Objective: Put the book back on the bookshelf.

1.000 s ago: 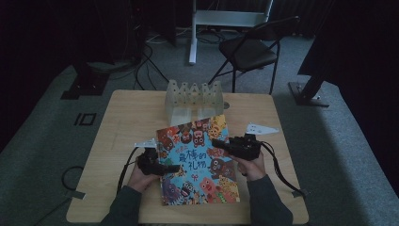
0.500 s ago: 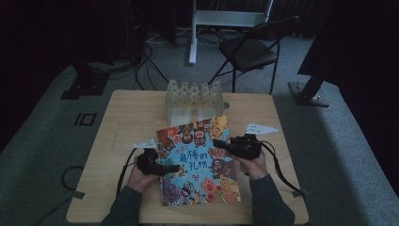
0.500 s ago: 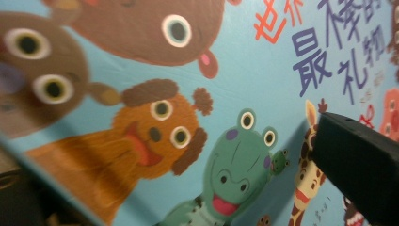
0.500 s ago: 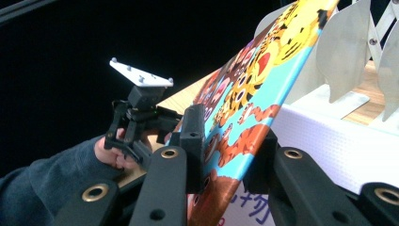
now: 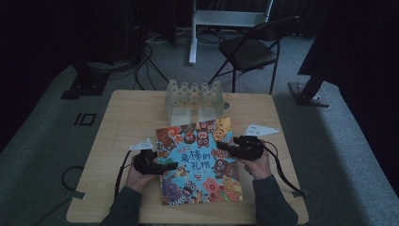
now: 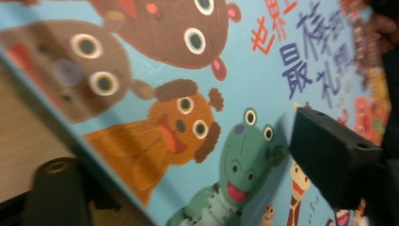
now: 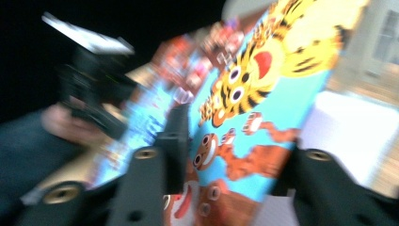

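High view: the picture book (image 5: 200,162) lies near the tabletop's (image 5: 127,117) front edge, long axis front to back. Left gripper (image 5: 170,165) and right gripper (image 5: 222,146) straddle its side edges.

Left gripper view: jaws apart, just been closing, cover between them.

Right gripper view: jaws apart, just been opening, book edge between.

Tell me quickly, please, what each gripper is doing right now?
Left gripper: jaws astride the picture book edge, just been closing; grip cannot be told.
Right gripper: jaws just been opening, book edge between them.
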The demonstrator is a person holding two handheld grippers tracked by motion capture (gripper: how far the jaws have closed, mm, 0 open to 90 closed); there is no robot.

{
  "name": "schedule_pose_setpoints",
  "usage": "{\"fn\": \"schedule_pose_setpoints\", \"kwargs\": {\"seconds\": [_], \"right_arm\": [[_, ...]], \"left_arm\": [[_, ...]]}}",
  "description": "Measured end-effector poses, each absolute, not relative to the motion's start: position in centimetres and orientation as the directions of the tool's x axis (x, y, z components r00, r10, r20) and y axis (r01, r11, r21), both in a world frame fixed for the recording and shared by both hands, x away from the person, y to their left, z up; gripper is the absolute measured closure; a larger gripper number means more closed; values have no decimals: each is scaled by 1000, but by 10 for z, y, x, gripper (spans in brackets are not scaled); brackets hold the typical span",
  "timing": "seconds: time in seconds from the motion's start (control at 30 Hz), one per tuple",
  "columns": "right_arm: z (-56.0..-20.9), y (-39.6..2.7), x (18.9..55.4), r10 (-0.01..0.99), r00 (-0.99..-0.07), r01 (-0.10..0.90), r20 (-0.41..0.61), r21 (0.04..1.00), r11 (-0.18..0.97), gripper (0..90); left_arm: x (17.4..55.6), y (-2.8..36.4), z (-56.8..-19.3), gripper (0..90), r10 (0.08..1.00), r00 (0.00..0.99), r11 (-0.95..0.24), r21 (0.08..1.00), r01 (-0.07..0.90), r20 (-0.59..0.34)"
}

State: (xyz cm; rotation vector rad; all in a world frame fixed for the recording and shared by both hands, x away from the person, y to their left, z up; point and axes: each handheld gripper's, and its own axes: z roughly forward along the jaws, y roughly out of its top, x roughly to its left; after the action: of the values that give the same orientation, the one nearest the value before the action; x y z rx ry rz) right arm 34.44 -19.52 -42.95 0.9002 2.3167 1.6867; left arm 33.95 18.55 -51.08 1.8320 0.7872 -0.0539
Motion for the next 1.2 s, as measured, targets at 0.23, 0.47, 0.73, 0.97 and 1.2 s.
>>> {"fn": "schedule_pose_setpoints", "kwargs": {"seconds": [0.23, 0.47, 0.73, 0.97, 1.2], "right_arm": [[-436, -191, 346, 592, -780, 402, 203, 888, 225, 498], [-429, -188, 343, 611, -776, 367, 157, 900, 235, 477], [-431, -183, 345, 644, -758, 351, 105, 897, 268, 412], [-432, -182, 341, 647, -758, 329, 81, 904, 273, 368], [-434, -179, 335, 663, -747, 320, 43, 898, 302, 315]], "left_arm": [[333, 192, -501, 335, 510, 791, -181, 857, 482, -337], [327, 192, -484, 384, 558, 789, -187, 887, 421, -257], [319, 194, -465, 505, 590, 792, -202, 921, 332, -156], [314, 196, -466, 517, 572, 810, -199, 937, 288, -128], [310, 194, -463, 517, 563, 822, -220, 943, 248, -85]]}}
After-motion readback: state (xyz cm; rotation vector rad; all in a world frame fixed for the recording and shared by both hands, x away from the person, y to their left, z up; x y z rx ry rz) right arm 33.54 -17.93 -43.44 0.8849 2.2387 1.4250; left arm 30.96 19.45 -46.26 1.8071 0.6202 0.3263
